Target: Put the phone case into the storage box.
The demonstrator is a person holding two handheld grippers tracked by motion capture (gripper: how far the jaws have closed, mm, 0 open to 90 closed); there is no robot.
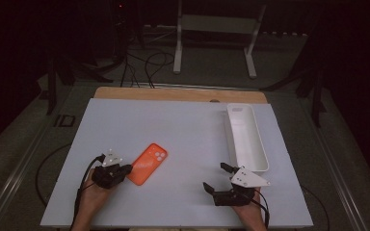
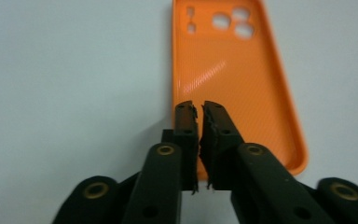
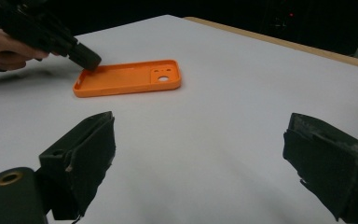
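Left gripper [image 2: 199,109] nearly closed, tips over the near end of the orange phone case [image 2: 235,74] lying flat ahead; right gripper [image 3: 200,154] spread wide, empty, well apart from it.

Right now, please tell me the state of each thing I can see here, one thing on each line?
Phone case: orange, lying flat on the table, hollow side up, nothing in it.
Tray: white, upright on the table, nothing in it.
Left gripper: jaws nearly shut, tips over the near end of the phone case.
Right gripper: jaws wide open, holding nothing.
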